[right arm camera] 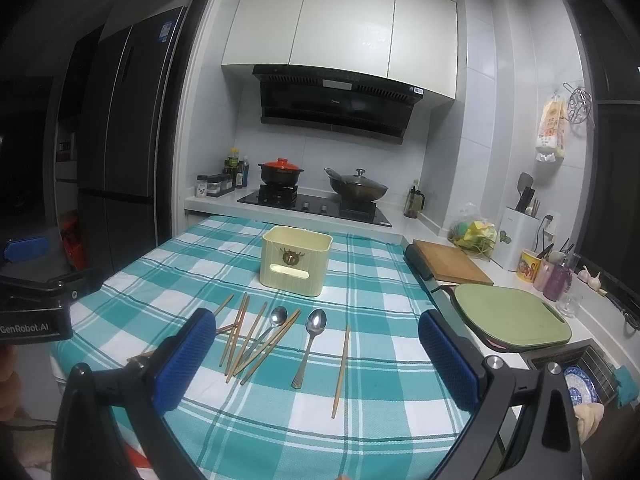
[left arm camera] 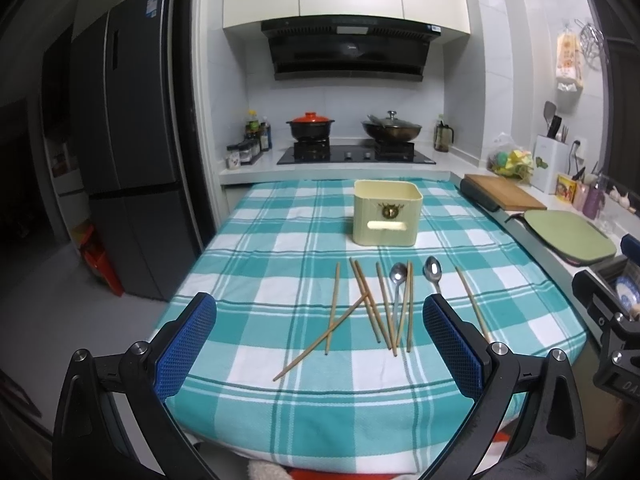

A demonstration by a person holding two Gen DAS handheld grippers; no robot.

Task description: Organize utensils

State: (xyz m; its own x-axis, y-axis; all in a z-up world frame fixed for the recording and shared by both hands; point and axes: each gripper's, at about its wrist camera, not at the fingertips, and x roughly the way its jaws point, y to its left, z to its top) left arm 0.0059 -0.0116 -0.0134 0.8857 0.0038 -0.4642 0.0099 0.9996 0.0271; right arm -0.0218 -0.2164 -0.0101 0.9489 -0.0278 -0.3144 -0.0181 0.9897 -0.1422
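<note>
Broadly, the tabletop [left arm camera: 280, 240] fills the middle ground, draped in a teal-and-white checked cloth [right arm camera: 380, 400] and butted against the stove counter [left arm camera: 248, 168]. Beyond it, a black range hood [left arm camera: 346, 50] hangs over a pot with an orange lid [left arm camera: 310, 124] and a lidded wok [left arm camera: 392, 128]. Refrigerator [left arm camera: 128, 140] stands to the left. Along the right counter sit a wooden cutting board [right arm camera: 452, 266] and, nearer, a green board [right arm camera: 516, 320]. Cream utensil bin [left arm camera: 387, 212] stands upright toward the far side of the tabletop, handle slot facing the cameras. Both tools hover above the near edge, neither holding anything: left tool [left arm camera: 320, 344] with blue pads spread wide, right tool [right arm camera: 316, 360] likewise gaping. Utensils lie loose on the cloth between the bin and the tools. Chopsticks [left arm camera: 376, 304] are scattered in a loose fan, several crossing one another; one long chopstick [left arm camera: 320, 338] angles off toward the near left. A lone chopstick [right arm camera: 341, 372] lies apart on the right. Two metal spoons, bowls pointing toward the bin: left spoon [left arm camera: 398, 274] lies among the chopsticks, touching them; right spoon [right arm camera: 314, 328] lies by itself between the cluster and the lone chopstick.
</note>
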